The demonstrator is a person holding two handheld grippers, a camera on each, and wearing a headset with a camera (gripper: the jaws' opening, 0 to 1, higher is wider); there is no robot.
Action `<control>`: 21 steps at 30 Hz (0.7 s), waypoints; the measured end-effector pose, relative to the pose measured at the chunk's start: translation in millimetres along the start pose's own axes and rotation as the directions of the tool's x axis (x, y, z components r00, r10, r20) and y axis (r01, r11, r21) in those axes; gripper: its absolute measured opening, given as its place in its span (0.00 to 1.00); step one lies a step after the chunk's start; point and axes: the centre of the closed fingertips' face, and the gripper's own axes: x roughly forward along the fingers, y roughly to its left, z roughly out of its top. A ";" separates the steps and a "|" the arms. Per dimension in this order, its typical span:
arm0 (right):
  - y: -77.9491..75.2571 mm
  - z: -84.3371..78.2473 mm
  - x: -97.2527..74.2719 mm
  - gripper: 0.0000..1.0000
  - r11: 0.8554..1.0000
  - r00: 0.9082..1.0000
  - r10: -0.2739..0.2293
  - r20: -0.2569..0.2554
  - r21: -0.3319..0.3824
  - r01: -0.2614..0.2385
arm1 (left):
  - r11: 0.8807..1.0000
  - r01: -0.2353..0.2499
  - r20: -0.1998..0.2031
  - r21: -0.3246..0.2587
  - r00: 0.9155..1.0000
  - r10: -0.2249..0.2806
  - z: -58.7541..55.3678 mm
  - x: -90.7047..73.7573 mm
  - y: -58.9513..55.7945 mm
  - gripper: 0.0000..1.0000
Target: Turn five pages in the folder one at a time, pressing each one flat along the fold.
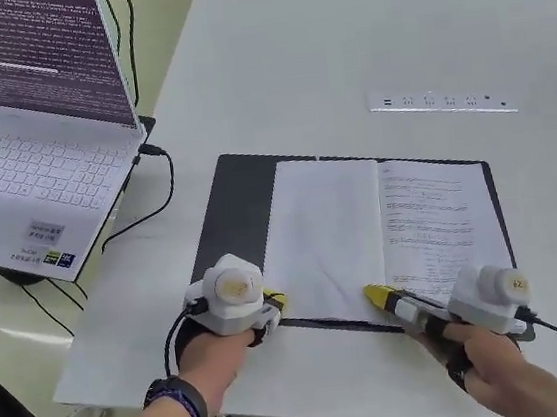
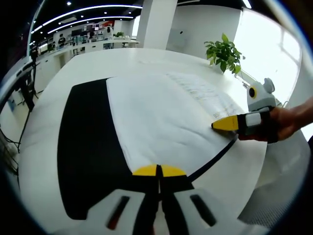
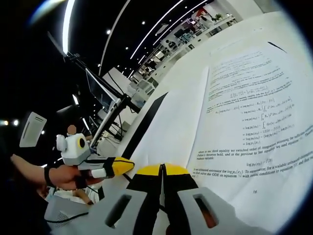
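The black folder (image 1: 237, 213) lies open on the white table. A blank sheet (image 1: 327, 238) covers its left side and a printed page (image 1: 443, 220) lies on its right. My left gripper (image 1: 274, 302) is shut, its yellow tips at the blank sheet's (image 2: 161, 122) near left corner, with nothing seen between them. My right gripper (image 1: 374, 296) is shut too, its tips at the near end of the fold where the printed page (image 3: 244, 112) begins. In the left gripper view the right gripper (image 2: 225, 124) points in from the right. The left gripper (image 3: 122, 165) shows low left in the right gripper view.
An open laptop (image 1: 28, 126) stands at the far left, and its black cable (image 1: 160, 182) runs close to the folder's left edge. A socket strip (image 1: 443, 104) is set into the table (image 1: 281, 57) beyond the folder. The table's near edge (image 1: 312, 411) lies just behind both hands.
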 end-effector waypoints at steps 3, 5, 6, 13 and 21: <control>1.4 -3.0 -1.6 0.00 1.000 1.000 -0.001 -0.004 -0.002 0.001 | 1.000 0.000 0.000 0.000 1.000 0.000 -0.2 0.4 0.1 0.00; 2.1 -5.8 -3.3 0.00 1.000 1.000 0.000 -0.007 -0.004 0.000 | 1.000 -0.001 0.000 0.001 1.000 0.001 -0.3 0.7 0.1 0.00; 2.5 -7.0 -4.0 0.00 1.000 1.000 -0.001 -0.008 -0.004 0.000 | 1.000 -0.002 0.000 0.000 1.000 0.002 -0.3 0.8 0.1 0.00; 3.3 -9.6 -5.2 0.00 1.000 1.000 -0.010 -0.007 -0.006 0.010 | 1.000 0.002 -0.011 0.011 1.000 -0.002 -0.4 0.9 0.0 0.00; 5.1 -14.1 -6.1 0.00 1.000 1.000 -0.015 -0.014 -0.018 0.015 | 1.000 -0.006 -0.015 0.016 1.000 0.006 -0.3 0.7 -0.2 0.00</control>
